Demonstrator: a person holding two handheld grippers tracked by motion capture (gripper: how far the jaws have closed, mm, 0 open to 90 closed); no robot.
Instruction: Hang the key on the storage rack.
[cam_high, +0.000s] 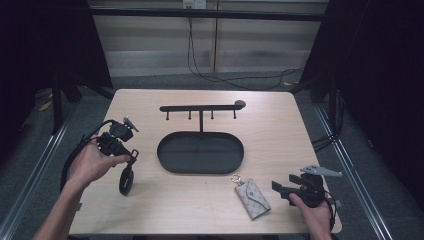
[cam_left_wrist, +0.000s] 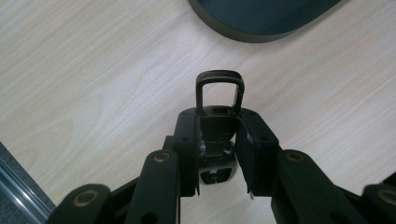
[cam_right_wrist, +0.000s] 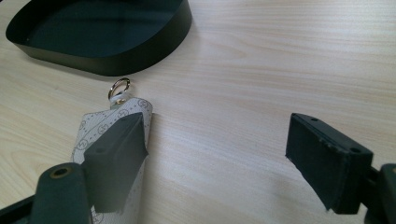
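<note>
A: Jaws of the left gripper (cam_left_wrist: 217, 140) are clamped on a black key fob (cam_left_wrist: 215, 135). Its loop (cam_left_wrist: 219, 88) sticks out past the pads in the left gripper view.

B: Where does that sit in the high view?

A: At the left side of the surface (cam_high: 280, 125), in the person's left hand (cam_high: 92, 162). The left gripper (cam_high: 131, 156) points down and the key fob (cam_high: 126, 181) hangs below it, its lower end close to the wood. Whether it touches, I cannot tell.

B: And the other side?

A: The right gripper (cam_high: 281, 188) is low at the near right edge, held by the right hand (cam_high: 315, 215). Its jaws stand wide apart with nothing pressed between them.

B: What lies near it?

A: A pale patterned key pouch (cam_high: 252, 198) with a metal ring (cam_high: 236, 177), flat on the surface just beside those jaws. In the right gripper view one pad partly covers the key pouch (cam_right_wrist: 123, 114), and the other pad is well apart from it.

B: Anything in the middle?

A: A dark oval tray (cam_high: 167, 160) with a hook bar (cam_high: 200, 107) standing on a post at its far edge. The tray lies between the two grippers, the pouch's ring pointing toward its near rim.
</note>
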